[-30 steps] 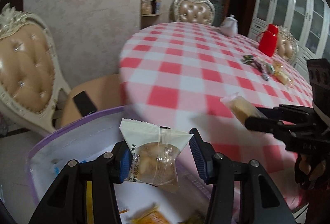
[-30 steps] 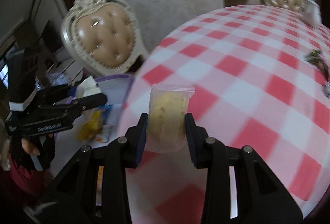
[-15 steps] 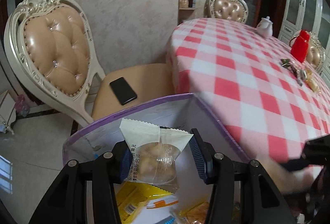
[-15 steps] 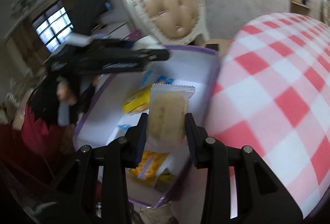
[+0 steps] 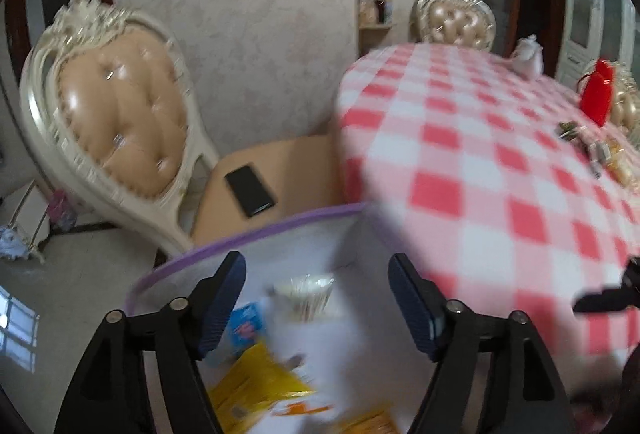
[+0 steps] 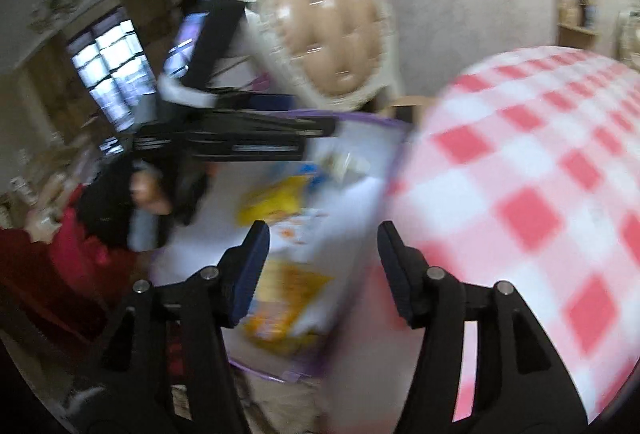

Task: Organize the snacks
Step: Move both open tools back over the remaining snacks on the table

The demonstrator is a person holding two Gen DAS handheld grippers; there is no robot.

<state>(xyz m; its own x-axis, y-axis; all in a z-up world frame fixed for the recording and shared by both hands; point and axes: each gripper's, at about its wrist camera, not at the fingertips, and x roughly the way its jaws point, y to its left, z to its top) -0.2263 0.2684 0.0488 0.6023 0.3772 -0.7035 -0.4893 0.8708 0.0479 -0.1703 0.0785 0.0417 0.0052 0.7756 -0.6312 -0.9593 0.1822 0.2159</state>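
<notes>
Yellow, white and blue wrappers are lying blurred in the purple-rimmed bin (image 5: 248, 234): the snack packets (image 5: 256, 382) are sitting on its pale floor, with a round cake in a clear packet (image 5: 304, 290) resting near the far wall beside a small blue packet (image 5: 246, 322). From the right wrist view the same packets (image 6: 280, 274) are showing as yellow and white smears inside the bin (image 6: 372, 122), which is standing just beside the edge of the table. The left gripper (image 5: 316, 298) is hanging over the bin with its blue-padded fingers spread wide and nothing between them. The right gripper (image 6: 322, 266) is also hovering above the bin, its fingers parted and gripping nothing; the left gripper (image 6: 240, 142) is reaching across the bin in that view. The table is wearing a red-and-white checked cloth (image 5: 480, 162), and a red container (image 5: 598, 96), a white teapot (image 5: 528, 54) and a few small items (image 5: 592, 150) are sitting on its far side. A cream chair with a tufted tan back (image 5: 120, 106) is standing beyond the bin, and a black phone (image 5: 250, 189) is lying on its seat.
</notes>
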